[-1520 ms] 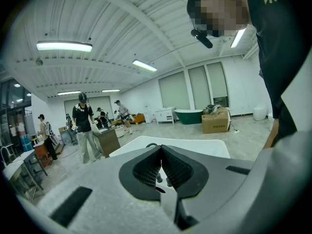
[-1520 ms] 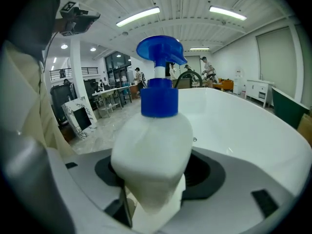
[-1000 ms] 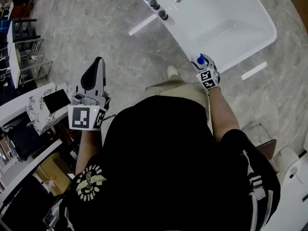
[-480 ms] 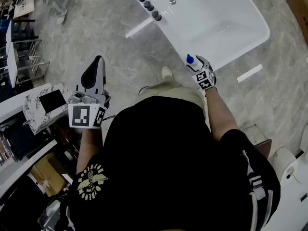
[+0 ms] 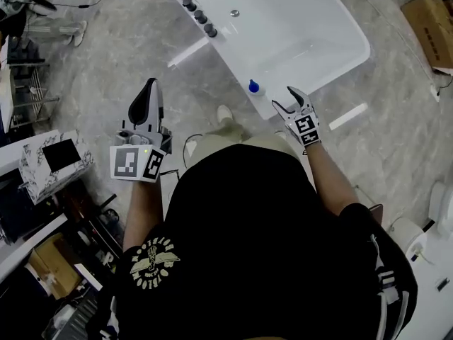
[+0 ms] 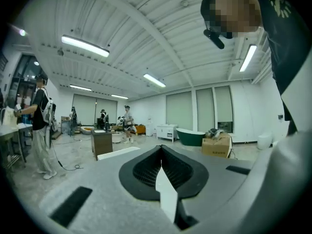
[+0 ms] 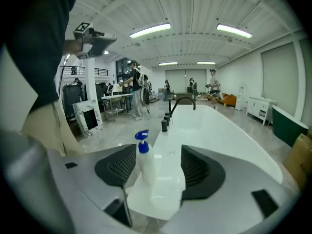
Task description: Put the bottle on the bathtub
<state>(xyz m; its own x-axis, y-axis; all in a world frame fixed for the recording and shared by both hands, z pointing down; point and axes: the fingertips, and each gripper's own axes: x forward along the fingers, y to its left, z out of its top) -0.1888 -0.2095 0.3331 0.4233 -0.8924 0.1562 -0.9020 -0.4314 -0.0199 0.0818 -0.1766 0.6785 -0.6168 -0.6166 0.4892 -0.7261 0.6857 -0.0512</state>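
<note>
A white bottle with a blue cap (image 5: 253,87) (image 7: 146,164) stands upright on the near rim of the white bathtub (image 5: 311,27) (image 7: 204,126). My right gripper (image 5: 289,103) (image 7: 155,167) is open, its jaws spread wide just short of the bottle and apart from it. My left gripper (image 5: 148,99) (image 6: 161,167) is shut with nothing in it, held over the floor to the left, away from the tub.
Black taps (image 5: 200,17) (image 7: 167,119) and a curved spout (image 7: 182,103) line the tub's left rim. A marble-patterned cabinet (image 5: 49,163) stands at my left. A cardboard box (image 5: 428,20) lies at the upper right. People stand in the background (image 7: 137,89).
The right gripper has let go of the bottle, which now stands on the tub rim, and has drawn back a little with its jaws open. The left gripper stays shut.
</note>
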